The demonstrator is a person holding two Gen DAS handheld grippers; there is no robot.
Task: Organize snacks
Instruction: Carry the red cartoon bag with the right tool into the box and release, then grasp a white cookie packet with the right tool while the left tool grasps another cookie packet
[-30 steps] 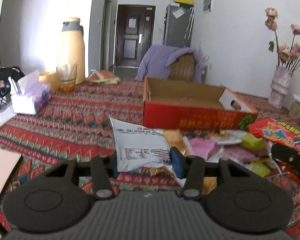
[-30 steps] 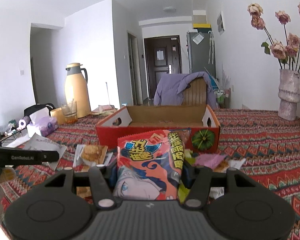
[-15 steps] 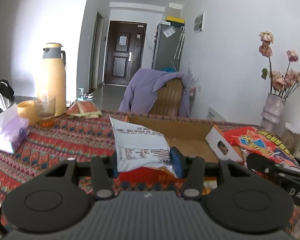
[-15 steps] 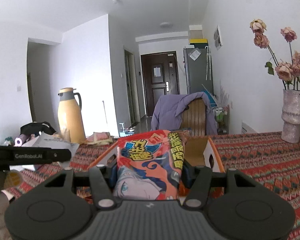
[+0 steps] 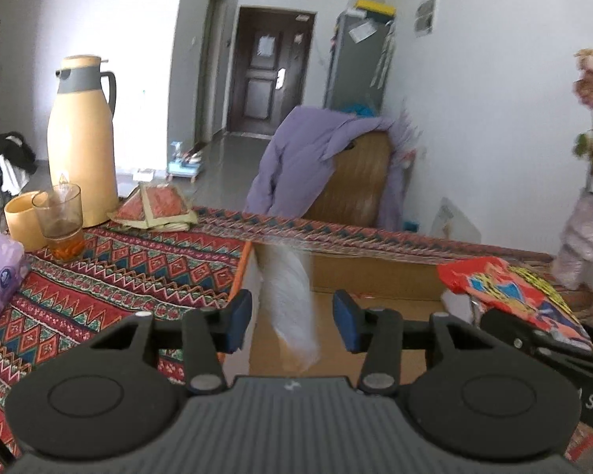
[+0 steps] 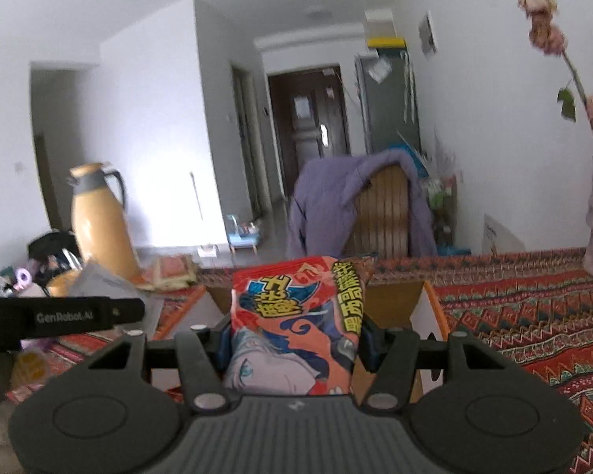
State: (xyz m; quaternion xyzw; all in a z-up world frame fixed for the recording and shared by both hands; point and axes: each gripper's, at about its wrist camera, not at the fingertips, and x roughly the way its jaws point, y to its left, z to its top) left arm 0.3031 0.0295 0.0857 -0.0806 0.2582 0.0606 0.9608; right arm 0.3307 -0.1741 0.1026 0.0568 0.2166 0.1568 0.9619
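Left gripper [image 5: 292, 318] jaws, just closing yet clear of the white packet [image 5: 286, 284] between them, may drop it outside the box [image 5: 375, 278]; right gripper [image 6: 294, 341] clenches the red packet [image 6: 296, 304].

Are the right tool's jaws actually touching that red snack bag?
Touching. The right wrist view shows both jaws pressed against the sides of the red bag, no gap.

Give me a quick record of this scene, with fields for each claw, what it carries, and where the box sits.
left claw: open
white packet: blurred, between the left jaws, neither visibly touching it, over the box
right claw: shut on the red snack packet
cardboard box: open-topped, on the patterned cloth, just ahead of and below both claws
far left of table: yellow thermos, glass
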